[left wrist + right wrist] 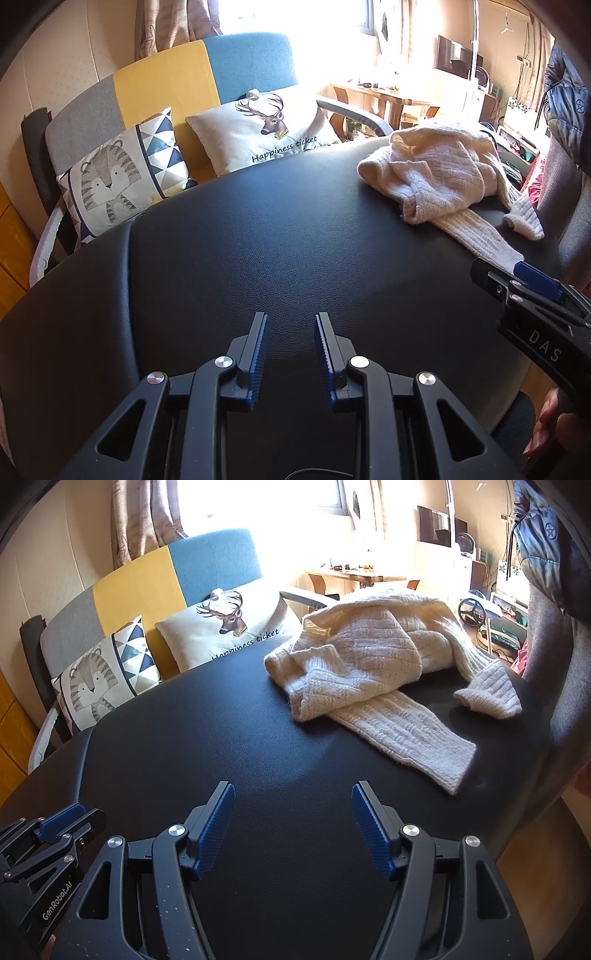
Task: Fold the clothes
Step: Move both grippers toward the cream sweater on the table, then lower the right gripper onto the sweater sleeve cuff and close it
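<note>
Left hand-held gripper [290,319], right hand-held gripper [293,788]: black frames, blue ribbed pads, silver screws.

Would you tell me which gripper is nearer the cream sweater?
Right. The right gripper sits just short of the cream sweater sleeve; the left gripper hangs farther left over bare table.

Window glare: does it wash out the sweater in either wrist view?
Left wrist: window blown out; sweater lit but knit legible. Right wrist: same glare behind, sweater ribbing crisp, soft sheen on black table. Both show fisheye bending at edges, no motion blur.
</note>
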A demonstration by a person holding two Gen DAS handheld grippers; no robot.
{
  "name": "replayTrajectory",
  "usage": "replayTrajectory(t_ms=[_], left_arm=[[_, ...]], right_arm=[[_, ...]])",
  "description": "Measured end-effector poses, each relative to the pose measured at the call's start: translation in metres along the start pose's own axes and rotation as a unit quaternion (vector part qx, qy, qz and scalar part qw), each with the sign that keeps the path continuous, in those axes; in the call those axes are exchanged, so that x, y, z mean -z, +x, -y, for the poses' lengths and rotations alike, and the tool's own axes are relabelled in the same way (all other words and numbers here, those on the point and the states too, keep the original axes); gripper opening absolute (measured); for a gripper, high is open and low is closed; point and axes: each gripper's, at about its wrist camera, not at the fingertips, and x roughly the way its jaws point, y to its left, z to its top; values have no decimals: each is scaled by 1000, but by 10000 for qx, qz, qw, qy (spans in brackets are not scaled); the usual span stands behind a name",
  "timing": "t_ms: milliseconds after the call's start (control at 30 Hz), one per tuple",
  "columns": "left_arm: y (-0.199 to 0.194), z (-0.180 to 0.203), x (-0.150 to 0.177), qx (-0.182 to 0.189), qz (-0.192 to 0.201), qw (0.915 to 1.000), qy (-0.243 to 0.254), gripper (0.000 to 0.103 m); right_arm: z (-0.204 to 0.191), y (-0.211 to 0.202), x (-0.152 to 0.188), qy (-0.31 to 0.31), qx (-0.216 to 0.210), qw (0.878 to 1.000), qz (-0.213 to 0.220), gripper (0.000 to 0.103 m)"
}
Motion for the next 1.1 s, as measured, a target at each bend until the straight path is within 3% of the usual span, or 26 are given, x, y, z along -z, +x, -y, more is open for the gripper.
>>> replayTrajectory(t_ms=[467, 1100], left_arm=[[17, 0, 3, 78, -224, 9997, 22, 26], [34, -9, 5, -16, -373, 9993, -99, 25]], right_arm=[[24, 43, -13, -34, 413, 9987, -280, 69], [24, 70, -38, -35, 428, 9989, -198, 69]])
